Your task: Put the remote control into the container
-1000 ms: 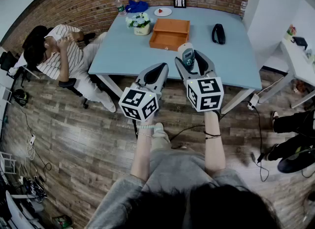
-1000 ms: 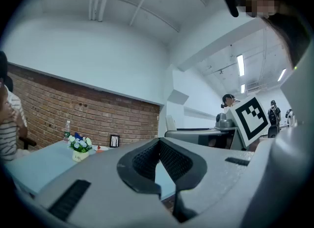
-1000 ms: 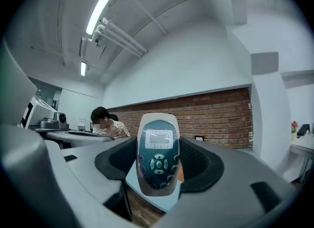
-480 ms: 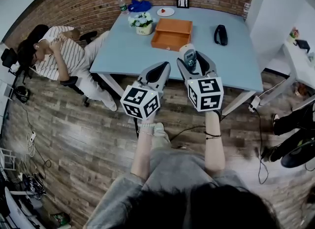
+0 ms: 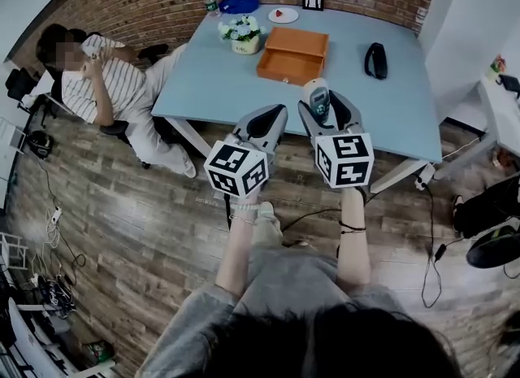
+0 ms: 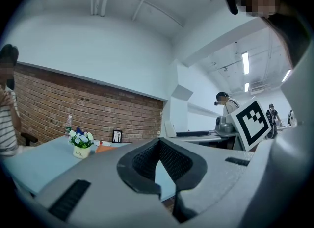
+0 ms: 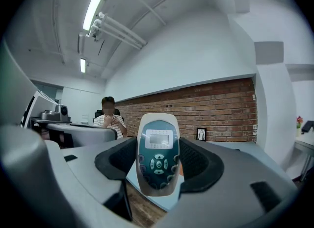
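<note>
We find the right tongs (image 7: 158, 162) clamped on the upright remote control (image 7: 157, 146); the head view shows only its top. Left tongs (image 6: 166, 185) closed, empty. Container (image 5: 292, 54) well apart on the counter (image 5: 207, 84).

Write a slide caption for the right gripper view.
Right tool clamps a white, teal-faced plastic remote control before a red brick wall.

Glossy plastic remote control (image 7: 157, 154), wooden container (image 5: 296, 48), smooth matt table (image 5: 218, 85)
</note>
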Demonstrator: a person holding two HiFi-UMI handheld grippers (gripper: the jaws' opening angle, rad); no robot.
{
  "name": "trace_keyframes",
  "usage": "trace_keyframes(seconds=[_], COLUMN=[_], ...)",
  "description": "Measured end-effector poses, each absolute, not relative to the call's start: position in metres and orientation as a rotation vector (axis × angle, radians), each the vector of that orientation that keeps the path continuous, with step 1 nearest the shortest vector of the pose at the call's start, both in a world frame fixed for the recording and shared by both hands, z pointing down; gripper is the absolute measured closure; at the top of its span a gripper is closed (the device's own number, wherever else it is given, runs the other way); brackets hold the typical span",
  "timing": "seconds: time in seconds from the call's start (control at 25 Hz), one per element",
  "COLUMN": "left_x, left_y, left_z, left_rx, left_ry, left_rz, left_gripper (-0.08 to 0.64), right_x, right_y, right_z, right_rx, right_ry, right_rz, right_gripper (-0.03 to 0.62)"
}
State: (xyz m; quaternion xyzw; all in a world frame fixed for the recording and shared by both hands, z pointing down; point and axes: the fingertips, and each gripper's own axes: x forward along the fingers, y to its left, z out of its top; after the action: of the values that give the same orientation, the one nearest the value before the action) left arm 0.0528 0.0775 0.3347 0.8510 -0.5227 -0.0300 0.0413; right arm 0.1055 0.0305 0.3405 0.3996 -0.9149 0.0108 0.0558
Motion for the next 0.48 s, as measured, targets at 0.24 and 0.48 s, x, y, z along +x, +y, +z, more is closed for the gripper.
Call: trace_keyframes(seconds=[0.24,0.48], left_x=[0.032,0.009], left_y=[0.048,0.009], left_z=[0.346,0.355], left_rx=[2.587,2.573], left_ry=[-1.602,-1.576], left_rz=[-0.088,-0.073], left_gripper=[0.557,0.557], right_x=[0.08,0.063], right_y=[0.003,-0.033], right_z=[0.351,0.359], right_rx=[1.169,1.174], right_ry=[-2.775,-2.748], right_rz=[0.044,0.063], right_gripper=[0.325,0.325])
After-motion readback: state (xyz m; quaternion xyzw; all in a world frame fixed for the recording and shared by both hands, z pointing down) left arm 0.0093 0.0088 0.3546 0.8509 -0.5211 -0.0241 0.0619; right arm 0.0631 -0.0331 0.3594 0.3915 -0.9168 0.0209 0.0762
